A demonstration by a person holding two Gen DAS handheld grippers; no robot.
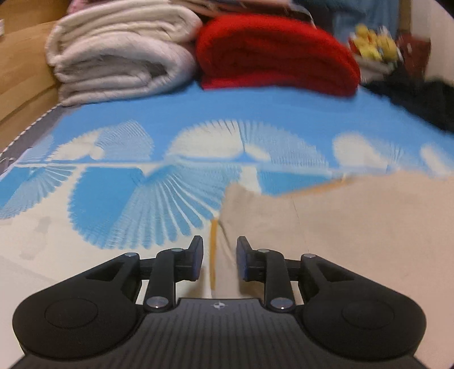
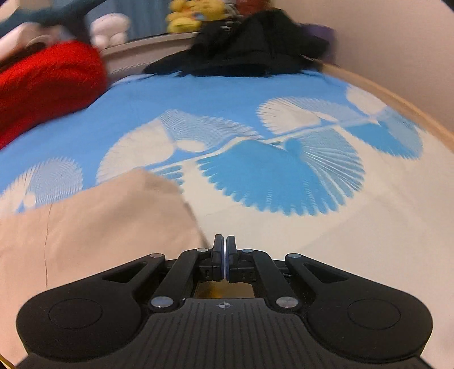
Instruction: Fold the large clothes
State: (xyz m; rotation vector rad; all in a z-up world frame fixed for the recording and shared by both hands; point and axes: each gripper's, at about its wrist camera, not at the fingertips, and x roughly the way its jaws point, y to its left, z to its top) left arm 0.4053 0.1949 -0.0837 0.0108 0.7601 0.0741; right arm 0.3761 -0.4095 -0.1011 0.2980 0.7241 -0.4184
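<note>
The beige garment (image 1: 340,227) lies spread on the bed (image 1: 198,108), over its blue-and-white fan-patterned cover. It looks partly folded: in the left wrist view a straight edge with an orange-yellow trim (image 1: 212,241) runs up from between the fingers toward twelve o'clock, and the cloth fills the area from one to four o'clock. How many folds are done I cannot tell, since only one corner shows in each view. My judgement is that the fold in hand is being laid down and that smoothing or further folds remain.

The left gripper (image 1: 220,255) has its jaws apart. The trimmed edge lies in the gap between them, but the pads do not press on it, so the cloth seems released at this side.

The right gripper (image 2: 225,255) has its jaws together. The garment fills the area from seven to ten o'clock in that view, its edge running down to just beside the fingertips. Something yellowish shows behind the closed fingers, possibly the same trim, yet whether any cloth is pinched I cannot tell.

At the far end of the bed sit a folded white blanket (image 1: 119,51), a folded red blanket (image 1: 269,54) and a dark heap of clothes (image 2: 249,42), with yellow plush toys (image 2: 190,14) behind.
</note>
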